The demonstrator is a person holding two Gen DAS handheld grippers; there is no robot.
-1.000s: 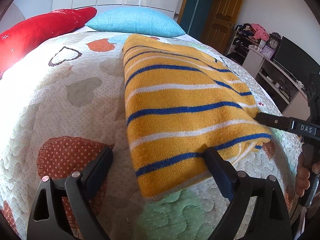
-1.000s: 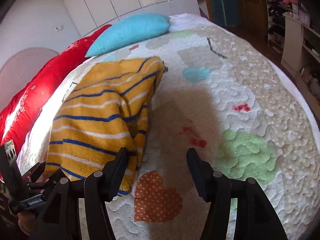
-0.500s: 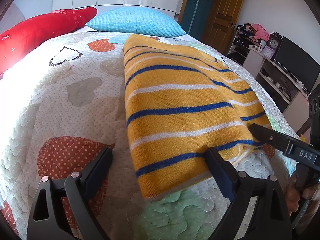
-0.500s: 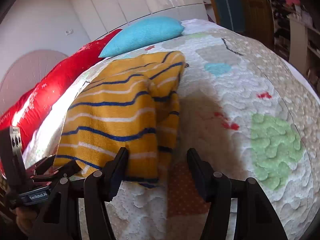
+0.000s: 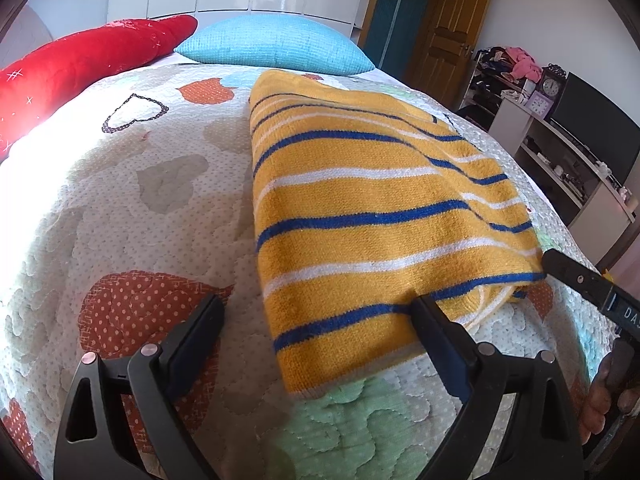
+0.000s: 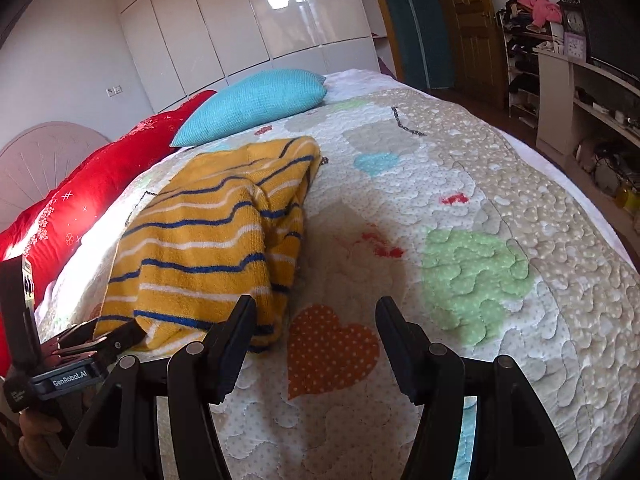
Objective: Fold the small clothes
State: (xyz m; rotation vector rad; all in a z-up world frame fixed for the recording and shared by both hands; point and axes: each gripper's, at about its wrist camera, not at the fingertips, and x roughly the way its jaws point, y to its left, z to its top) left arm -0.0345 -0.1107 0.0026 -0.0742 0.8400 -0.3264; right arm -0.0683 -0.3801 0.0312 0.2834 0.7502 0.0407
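On the quilted bed cover with heart patches (image 5: 132, 200) lies the folded yellow knitted garment with blue and white stripes (image 5: 372, 216), below the turquoise pillow (image 5: 276, 46) and red cushion (image 5: 84, 56). Left tool (image 5: 316, 320) is spread wide at the garment's near edge, one finger (image 5: 436, 332) over the cloth. Right tool (image 6: 316, 320) is also spread, beside the garment's near corner, holding nothing
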